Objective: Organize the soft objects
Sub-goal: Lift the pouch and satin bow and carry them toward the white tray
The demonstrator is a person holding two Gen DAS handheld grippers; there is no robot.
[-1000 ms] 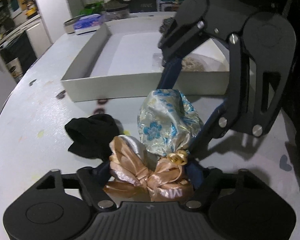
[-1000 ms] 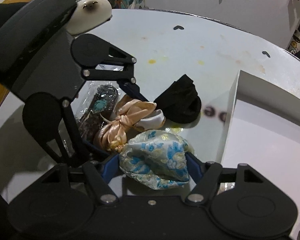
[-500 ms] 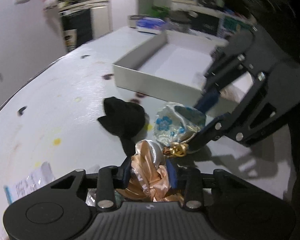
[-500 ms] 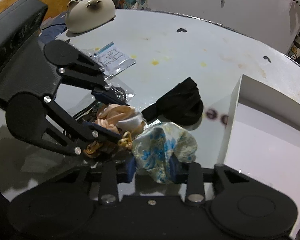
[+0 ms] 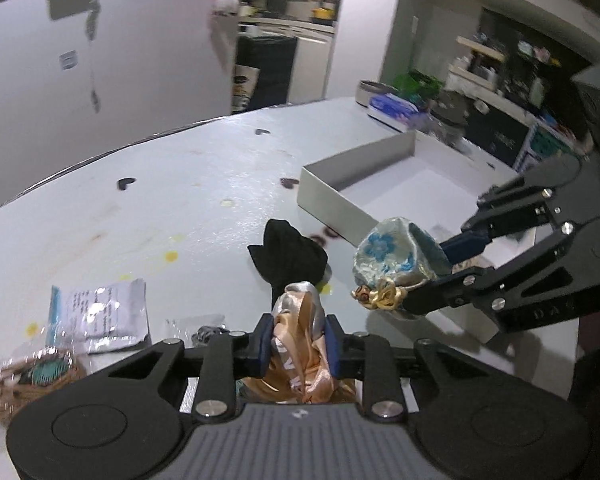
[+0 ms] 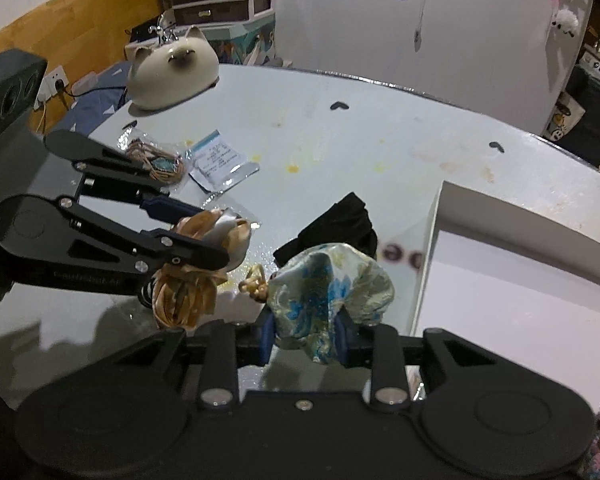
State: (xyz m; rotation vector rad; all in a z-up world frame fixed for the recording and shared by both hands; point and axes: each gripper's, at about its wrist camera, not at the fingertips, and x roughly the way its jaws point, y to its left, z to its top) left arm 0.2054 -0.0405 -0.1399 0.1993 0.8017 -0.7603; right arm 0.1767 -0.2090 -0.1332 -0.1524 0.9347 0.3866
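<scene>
My left gripper point(image 5: 298, 344) is shut on a peach satin scrunchie point(image 5: 300, 356) and holds it above the table; it also shows in the right wrist view point(image 6: 204, 256). My right gripper point(image 6: 305, 334) is shut on a blue-flowered silk scrunchie point(image 6: 332, 284) with a gold charm point(image 6: 254, 280), lifted just left of the white box point(image 6: 500, 264). In the left wrist view the flowered scrunchie point(image 5: 400, 258) hangs in the right gripper point(image 5: 440, 276) near the box's front wall point(image 5: 332, 204). A black scrunchie point(image 5: 292, 256) lies on the table between them.
A plastic bag with a printed label point(image 6: 220, 160) and a bagged braided cord item point(image 6: 156, 158) lie on the white table point(image 6: 380, 140) at left. A ceramic cat figure point(image 6: 172, 72) stands at the far left edge. Clutter sits beyond the box point(image 5: 396, 108).
Both grippers have closed on their scrunchies, lifted them off the table and pulled them apart. The left gripper has swung left and up; the black scrunchie stays put.
</scene>
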